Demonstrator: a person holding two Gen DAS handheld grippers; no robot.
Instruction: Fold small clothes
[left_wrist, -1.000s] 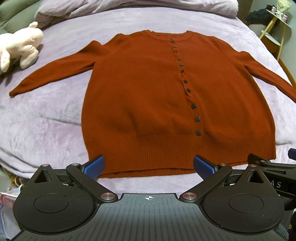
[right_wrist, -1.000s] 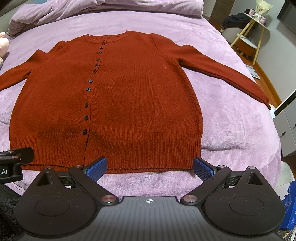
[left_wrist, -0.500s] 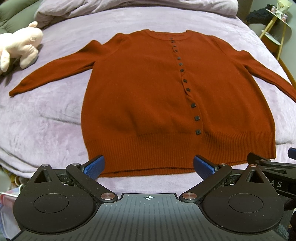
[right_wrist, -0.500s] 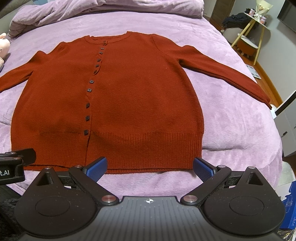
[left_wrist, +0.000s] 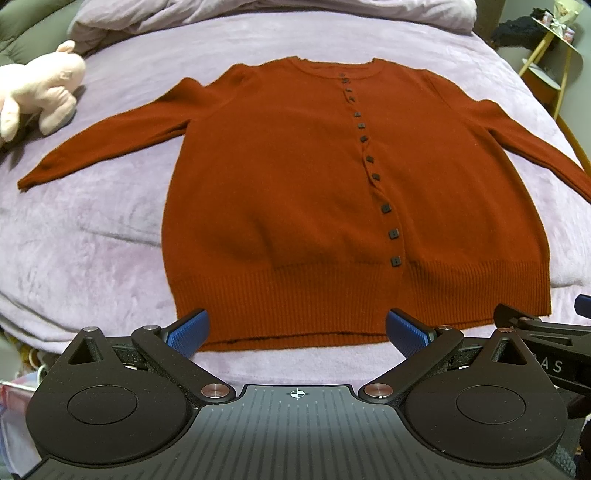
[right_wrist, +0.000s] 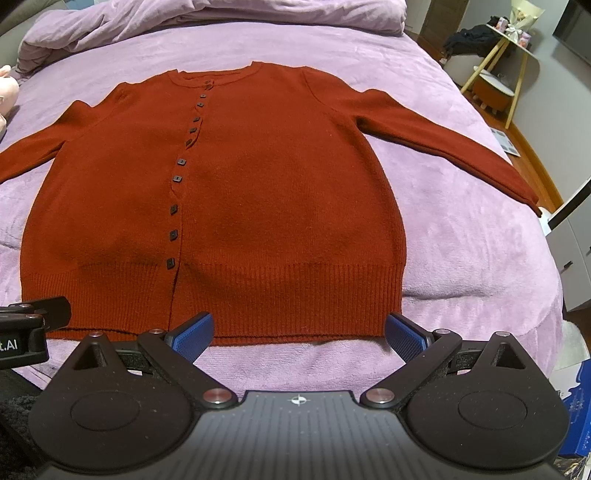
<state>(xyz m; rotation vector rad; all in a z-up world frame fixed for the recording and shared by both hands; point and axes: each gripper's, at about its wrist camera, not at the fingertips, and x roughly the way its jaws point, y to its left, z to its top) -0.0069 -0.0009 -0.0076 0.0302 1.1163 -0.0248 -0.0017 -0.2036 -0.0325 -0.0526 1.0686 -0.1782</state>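
A rust-red buttoned cardigan (left_wrist: 295, 192) lies flat, front up, on a purple bedspread (left_wrist: 92, 240), sleeves spread to both sides. It also shows in the right wrist view (right_wrist: 288, 192). My left gripper (left_wrist: 297, 328) is open and empty, hovering at the ribbed hem, left of the button line. My right gripper (right_wrist: 299, 332) is open and empty at the hem, right of the button line. Each gripper's body shows at the edge of the other's view.
A pink plush toy (left_wrist: 40, 92) lies on the bed at the far left. A bunched purple duvet (right_wrist: 184, 22) lies at the head. A small stool and side table (right_wrist: 495, 85) stand beside the bed at right. A white cabinet (right_wrist: 576, 251) stands right.
Both views have shifted very slightly, the right one a little to the left. The cardigan has not moved and both grippers stay open.
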